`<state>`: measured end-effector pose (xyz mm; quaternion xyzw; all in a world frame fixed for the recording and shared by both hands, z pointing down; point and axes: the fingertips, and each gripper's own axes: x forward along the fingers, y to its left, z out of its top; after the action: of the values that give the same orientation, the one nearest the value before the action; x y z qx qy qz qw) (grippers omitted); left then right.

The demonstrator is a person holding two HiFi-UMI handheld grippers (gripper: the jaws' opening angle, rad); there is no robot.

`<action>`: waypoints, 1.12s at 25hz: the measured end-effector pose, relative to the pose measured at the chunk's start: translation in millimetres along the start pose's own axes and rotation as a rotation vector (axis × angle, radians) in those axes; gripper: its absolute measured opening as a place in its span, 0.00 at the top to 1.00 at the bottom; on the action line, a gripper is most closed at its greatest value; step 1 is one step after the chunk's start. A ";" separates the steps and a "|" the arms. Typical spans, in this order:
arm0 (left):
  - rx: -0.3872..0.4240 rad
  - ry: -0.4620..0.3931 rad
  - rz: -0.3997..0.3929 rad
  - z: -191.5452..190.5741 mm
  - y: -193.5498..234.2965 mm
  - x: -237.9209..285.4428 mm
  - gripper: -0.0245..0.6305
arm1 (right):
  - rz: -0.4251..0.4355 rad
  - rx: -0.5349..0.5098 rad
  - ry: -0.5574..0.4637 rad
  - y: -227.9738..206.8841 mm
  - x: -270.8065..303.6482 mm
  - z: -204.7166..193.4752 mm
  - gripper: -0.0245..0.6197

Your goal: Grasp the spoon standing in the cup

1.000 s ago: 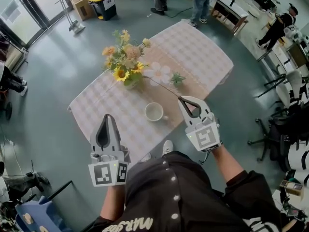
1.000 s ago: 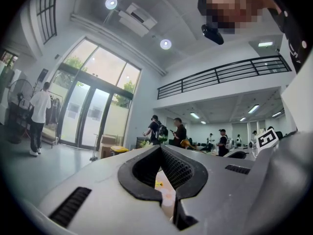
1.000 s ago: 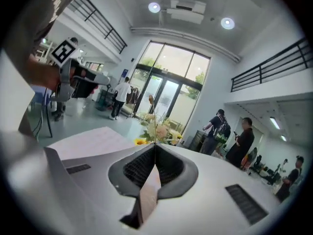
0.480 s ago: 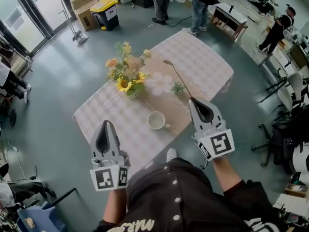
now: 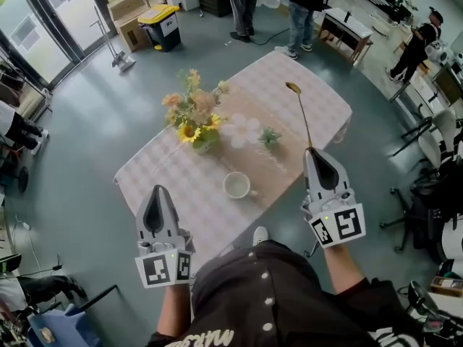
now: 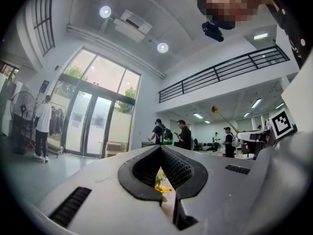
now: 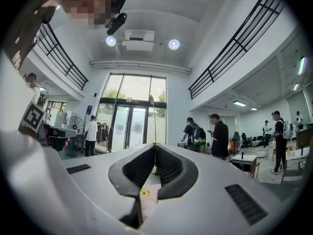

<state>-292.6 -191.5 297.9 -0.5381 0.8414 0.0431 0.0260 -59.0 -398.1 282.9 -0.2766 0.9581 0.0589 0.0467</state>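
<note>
- Gold-toned, thin and long-handled, the spoon [image 5: 302, 118] is up in the air, pinched at the end of its handle, with its small oval bowl at the far, upper end above the far part of the surface.
- The right gripper [image 5: 312, 150] is closed on that handle end. In the right gripper view the jaws meet at their tips and the spoon [image 7: 153, 121] rises straight out from between them, almost in line with the gripper [image 7: 154, 145].
- From the left gripper view the spoon [image 6: 222, 116] shows as a slanted gold rod with a round tip.
- The white round cup [image 5: 237, 185] stands upright on the surface with nothing in it, left of the right gripper and well apart from the spoon.
- It sits at the edge of a brown runner [image 5: 269, 163] laid across the pale checked cloth of the surface [image 5: 173, 176].
- A bouquet of yellow, orange and cream flowers [image 5: 193, 114] stands beyond the cup, with white blossoms [image 5: 242, 130] just beside it.
- The left gripper [image 5: 157, 191] hangs near the surface's near edge, jaw tips together [image 6: 160, 148] with nothing held.
</note>
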 end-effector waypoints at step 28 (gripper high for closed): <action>-0.001 0.010 0.005 -10.7 12.1 6.8 0.94 | -0.043 -0.023 -0.026 -9.0 -2.7 -10.5 0.95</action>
<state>-306.4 -193.7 308.4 -0.5362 0.8428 0.0411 0.0216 -52.5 -405.6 292.8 -0.2966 0.9505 0.0726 0.0570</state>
